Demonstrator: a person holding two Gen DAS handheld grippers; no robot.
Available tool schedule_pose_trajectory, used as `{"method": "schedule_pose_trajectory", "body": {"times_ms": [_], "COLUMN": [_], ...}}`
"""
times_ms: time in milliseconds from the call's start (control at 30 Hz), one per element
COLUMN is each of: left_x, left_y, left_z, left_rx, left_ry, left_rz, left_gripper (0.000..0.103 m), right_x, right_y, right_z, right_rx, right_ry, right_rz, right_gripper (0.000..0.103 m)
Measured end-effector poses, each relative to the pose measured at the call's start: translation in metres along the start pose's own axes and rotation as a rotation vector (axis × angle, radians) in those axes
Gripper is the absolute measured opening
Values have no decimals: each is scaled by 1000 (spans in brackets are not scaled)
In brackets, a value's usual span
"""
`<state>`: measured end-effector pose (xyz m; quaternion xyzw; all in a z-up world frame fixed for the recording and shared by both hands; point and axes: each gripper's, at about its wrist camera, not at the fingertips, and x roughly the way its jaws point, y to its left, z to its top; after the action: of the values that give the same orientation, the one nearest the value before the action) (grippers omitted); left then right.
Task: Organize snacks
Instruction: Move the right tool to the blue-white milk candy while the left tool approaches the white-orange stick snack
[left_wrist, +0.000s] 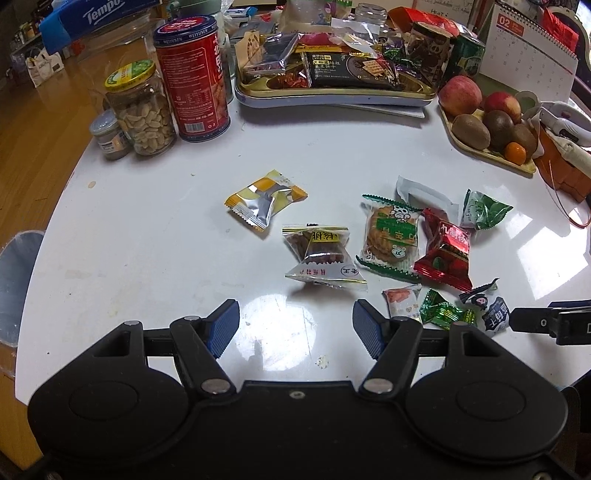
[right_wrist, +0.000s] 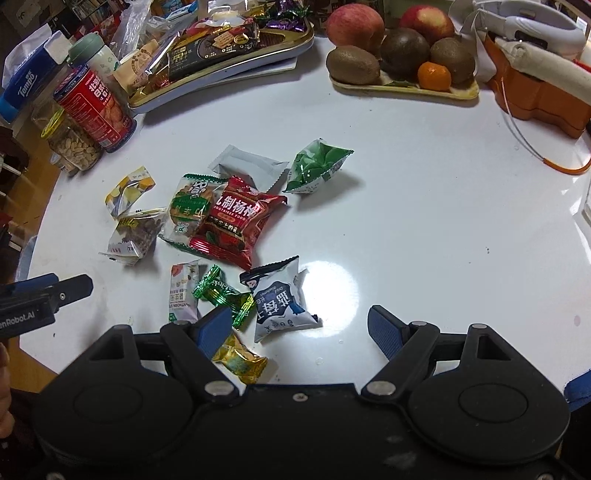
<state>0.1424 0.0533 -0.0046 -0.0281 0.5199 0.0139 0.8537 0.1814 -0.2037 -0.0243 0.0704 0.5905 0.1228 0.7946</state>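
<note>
Loose snacks scattered over the white worktop (left_wrist: 147, 229), none yet gathered. Nearest the left gripper (left_wrist: 295, 328): a yellow-and-silver packet (left_wrist: 264, 201) lying alone, and a clear date packet (left_wrist: 319, 258) just beside a green-edged biscuit packet (left_wrist: 389, 236). Overlapping the biscuit packet, a red plum packet (right_wrist: 236, 221); behind these, a white sachet (right_wrist: 251, 164) and a puffed green packet (right_wrist: 317, 166) set slightly apart. Closest to the right gripper (right_wrist: 299, 332): a small pink-and-white packet (right_wrist: 183, 291), a green foil candy (right_wrist: 221, 295), a blue-and-white packet (right_wrist: 279, 302) and a gold foil candy (right_wrist: 240, 360), this last partly under the left finger.

Left gripper released, jaws wide, nothing between them, poised over bare worktop short of the date packet. Right gripper likewise released, jaws wide apart; blue-and-white packet lying ahead of the gap, untouched by either pad.

At the far edge, a gold-rimmed tray (left_wrist: 332, 98) already heaped with wrapped snacks, probably the destination. Beside it, a red tin (left_wrist: 192, 77), a peanut jar (left_wrist: 142, 110) and a fruit tray (left_wrist: 491, 157).

Judged progress: early. Tray stocked, but about ten packets left on the worktop and none in hand; picking up and sorting nearly all ahead.
</note>
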Motion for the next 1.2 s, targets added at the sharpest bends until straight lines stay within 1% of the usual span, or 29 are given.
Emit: {"method": "schedule_pose_trajectory", "body": {"times_ms": [67,133,200,300,367,467,567,733,800,867,900,933,1033,1200], "left_x": [6,13,17,19,20,27,31,34,36,37,37,37,36,35], "left_y": [0,1,0,-2,1,5,4,7,10,12,12,11,10,11], "left_z": [2,5,9,18,19,17,15,17,18,19,18,18,17,17], "left_rx": [-3,-20,-10,29,12,-29,-34,-63,-84,-96,-99,-100,-93,-93], "left_ry": [13,37,53,34,24,66,85,88,95,101,104,104,101,97], "left_rz": [-8,-24,-29,-11,-13,-40,-34,-26,-33,-36,-38,-38,-37,-37], "left_gripper": [69,69,69,69,69,69,69,69,69,69,69,69,69,69], "right_x": [4,7,9,9,9,11,18,30,34,36,37,38,43,47], "right_y": [0,2,4,9,11,10,11,13,12,12,12,11,12,18], "right_z": [5,8,12,17,18,15,16,18,17,17,17,18,19,19], "right_rx": [10,11,-15,-76,-114,-154,-160,-155,-145,-136,-132,-125,-118,-148], "right_ry": [17,28,32,23,17,-23,-18,35,54,69,74,79,92,89], "right_rz": [35,48,35,11,-2,8,17,36,41,51,53,56,66,36], "right_gripper": [85,85,85,85,85,84,81,78,70,69,65,64,63,63]}}
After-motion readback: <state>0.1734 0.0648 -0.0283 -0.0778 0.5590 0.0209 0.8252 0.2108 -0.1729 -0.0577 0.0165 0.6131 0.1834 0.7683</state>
